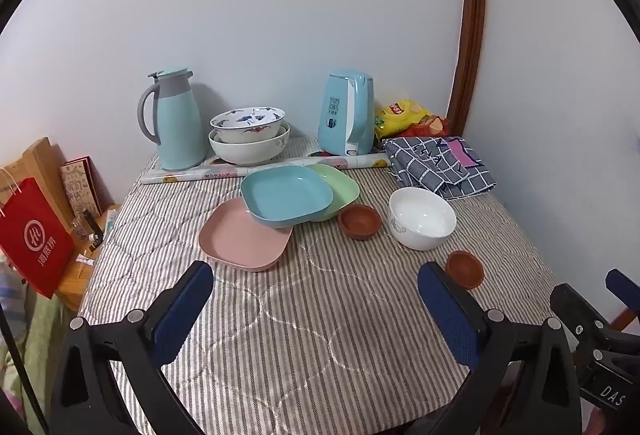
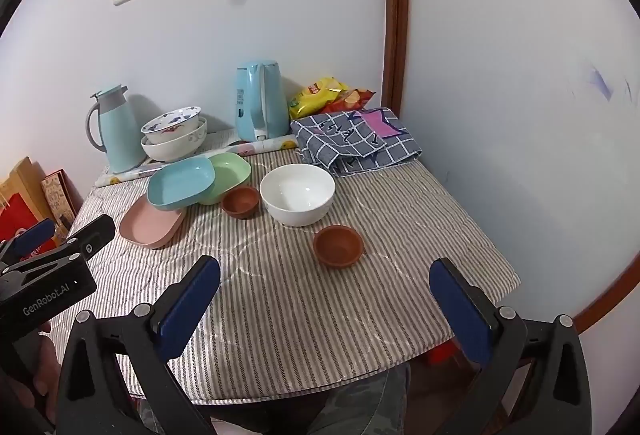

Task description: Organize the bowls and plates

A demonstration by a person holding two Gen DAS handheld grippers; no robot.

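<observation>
A blue plate [image 1: 284,195] lies across a green plate [image 1: 340,183] and a pink plate [image 1: 240,235] in the middle of the striped table. A white bowl [image 1: 422,217] stands to their right, between two small brown bowls, one nearer the plates [image 1: 359,221] and one nearer me [image 1: 465,268]. Two patterned bowls [image 1: 248,133] are stacked at the back. My left gripper [image 1: 316,299] is open and empty, short of the pink plate. My right gripper [image 2: 324,299] is open and empty, just short of the near brown bowl [image 2: 338,245].
A blue thermos jug [image 1: 176,119] and a blue kettle [image 1: 348,113] stand at the back wall, with snack bags [image 1: 404,115] and a folded checked cloth [image 1: 440,163] at the back right. A red bag [image 1: 32,235] stands left of the table. Walls close the back and right.
</observation>
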